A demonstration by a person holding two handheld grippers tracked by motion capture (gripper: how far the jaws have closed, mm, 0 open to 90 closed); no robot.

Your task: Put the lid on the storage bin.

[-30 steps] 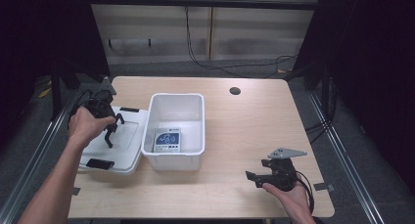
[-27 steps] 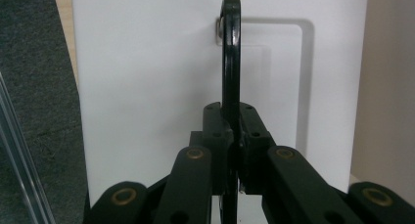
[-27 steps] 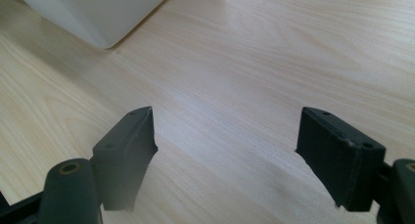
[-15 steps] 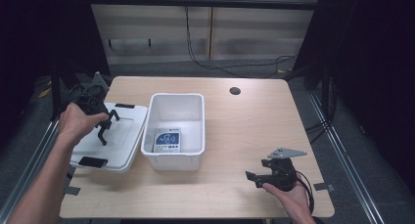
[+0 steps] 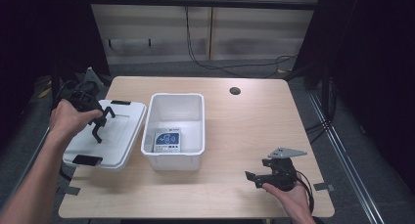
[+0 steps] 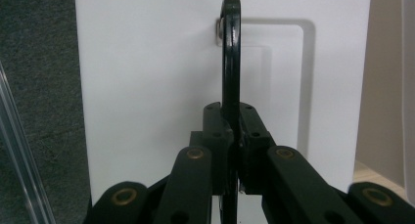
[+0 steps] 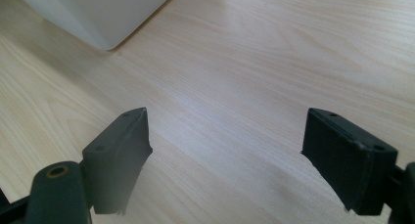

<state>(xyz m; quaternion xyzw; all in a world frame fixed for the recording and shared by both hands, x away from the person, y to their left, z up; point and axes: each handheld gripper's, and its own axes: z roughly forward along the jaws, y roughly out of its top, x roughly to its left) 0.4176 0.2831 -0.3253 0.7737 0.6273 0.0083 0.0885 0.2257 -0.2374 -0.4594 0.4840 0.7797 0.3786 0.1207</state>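
The left gripper (image 5: 98, 123) is partly covered by the person's left hand (image 5: 68, 119) in the high view, so its tips are hard to make out there. The left gripper view settles it: the two jaws are pressed together on a thin black handle (image 6: 231, 53) that stands on edge between them, its rounded far end meeting the white lid (image 6: 147, 87) at a small metal fitting. The handle's near end is cut off below the jaws.

The lid (image 5: 110, 136) lies at the left edge of the table (image 5: 259, 121), just beside the white bin (image 5: 173, 158) and tilted a little out of line with it. Two black latches show on the lid, one at its far edge and one at its near edge. Whether the lid is lifted off the table or resting flat cannot be told.

One bin sits open near the table's middle, with one blue and white packet (image 5: 167, 140) lying flat on its bottom (the print on it is too small to read).

The right gripper (image 5: 254, 177) rests low over bare wood at the near right, well apart from the bin, held in the right hand (image 5: 288, 194), whose forearm is cut off by the frame. Its jaws have just been opening and stand wide apart with nothing between them. In the right gripper view a corner of the bin (image 7: 98, 13) shows at the upper left.

One dark round hole (image 5: 235, 91) marks the far side of the table.
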